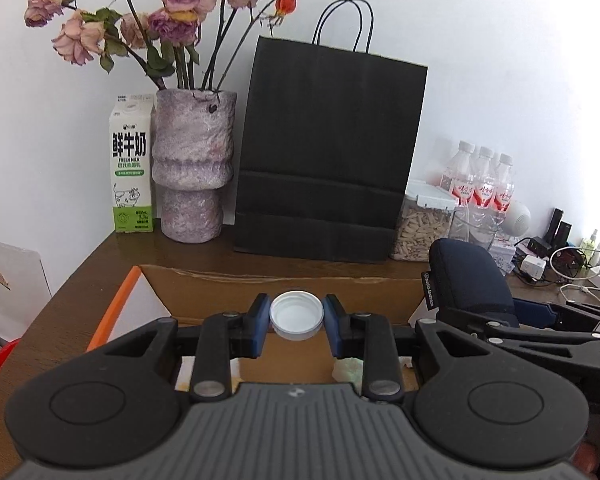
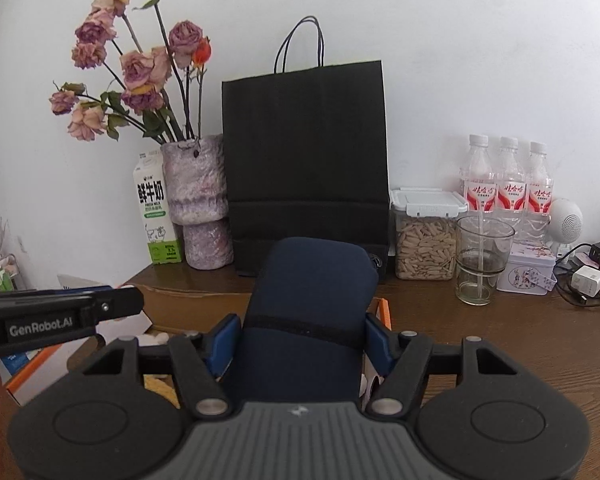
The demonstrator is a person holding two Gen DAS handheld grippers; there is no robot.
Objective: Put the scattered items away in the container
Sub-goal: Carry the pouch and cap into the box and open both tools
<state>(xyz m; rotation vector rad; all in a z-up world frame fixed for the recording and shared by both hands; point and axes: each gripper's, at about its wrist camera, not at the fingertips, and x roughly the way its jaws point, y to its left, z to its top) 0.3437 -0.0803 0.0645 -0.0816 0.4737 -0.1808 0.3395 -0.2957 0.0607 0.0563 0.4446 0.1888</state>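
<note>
Two items in hand. Left gripper [image 1: 296,318]: my jaws clamp a white cap [image 1: 296,316], poised over the cardboard box [image 1: 284,294] for dropping. Right gripper [image 2: 300,340]: jaws squeeze a navy pouch [image 2: 312,304] upright beside that box, bench beyond.

White wall [image 2: 460,60] – evenly lit, dark wooden desk [image 2: 520,332] – set against it

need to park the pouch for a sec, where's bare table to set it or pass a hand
Bare wood lies right of the cardboard box, in front of the glass cup and floral tin. A narrower strip runs between the box and the black paper bag. The back wall row and the cables at far right are crowded.
</note>
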